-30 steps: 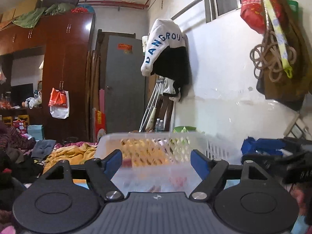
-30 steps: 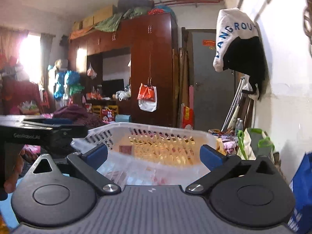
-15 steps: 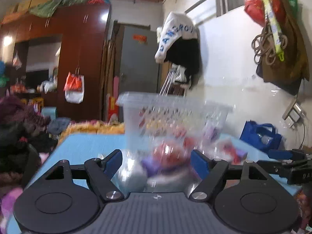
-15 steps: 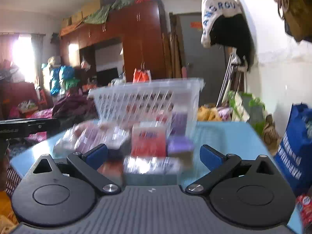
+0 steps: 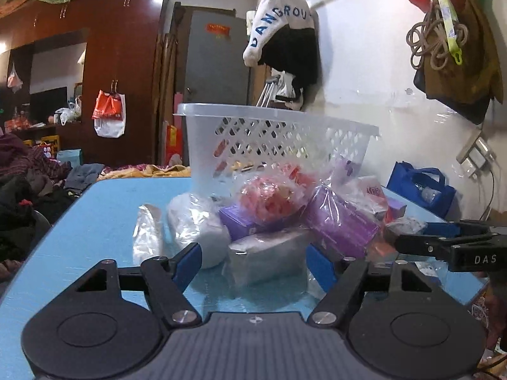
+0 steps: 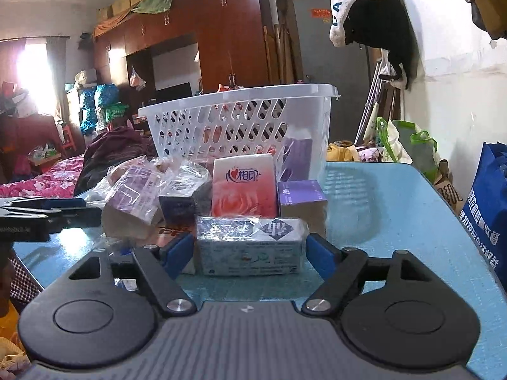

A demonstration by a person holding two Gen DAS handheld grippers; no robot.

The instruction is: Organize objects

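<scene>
A white slotted basket (image 5: 272,139) stands on the blue table (image 5: 104,218), with a pile of wrapped packs in front of it. My left gripper (image 5: 255,264) is open, its fingers either side of a grey wrapped pack (image 5: 269,255), beside a white roll (image 5: 196,224), purple packs (image 5: 340,223) and a red bag (image 5: 272,198). My right gripper (image 6: 248,255) is open around a pale blue tissue pack (image 6: 248,245), not clamped. Behind stand a pink tissue pack (image 6: 242,185), a purple box (image 6: 301,198) and the basket (image 6: 240,123).
The right gripper shows at the right edge of the left wrist view (image 5: 450,243); the left gripper shows at the left of the right wrist view (image 6: 41,213). A blue bag (image 6: 488,209) hangs off the table's right. Wall and hanging clothes lie behind.
Both grippers have dropped from above the basket down to table level. The packs now lie in a pile on the table in front of the basket. Both stay open.
</scene>
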